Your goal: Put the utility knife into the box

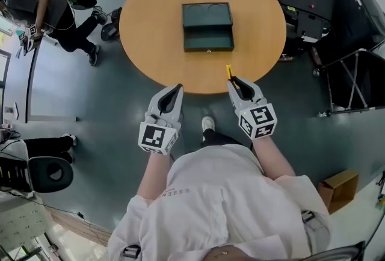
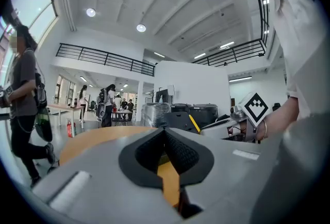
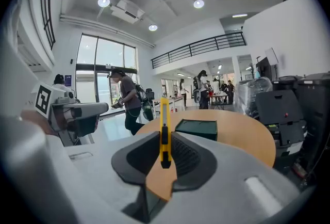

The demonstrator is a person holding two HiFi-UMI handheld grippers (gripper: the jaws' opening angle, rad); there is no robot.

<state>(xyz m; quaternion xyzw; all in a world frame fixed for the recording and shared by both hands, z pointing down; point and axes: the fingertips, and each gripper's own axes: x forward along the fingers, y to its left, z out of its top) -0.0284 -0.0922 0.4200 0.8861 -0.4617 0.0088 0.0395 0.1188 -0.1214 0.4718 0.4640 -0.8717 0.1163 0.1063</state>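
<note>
Now the yellow utility knife [image 3: 164, 132] is pinched by its end in the jaws of the right gripper [image 1: 240, 86], well short of the open box [image 1: 207, 27] on the counter [image 1: 150, 25], while the left gripper [image 1: 173, 94] is closed on nothing, so the knife could be dropped if it is tilted.

White shirt [image 1: 222, 193]; grey left claw [image 1: 175, 89], right claw [image 1: 236, 83]; black-and-white marker cubes [image 1: 154, 137].
</note>
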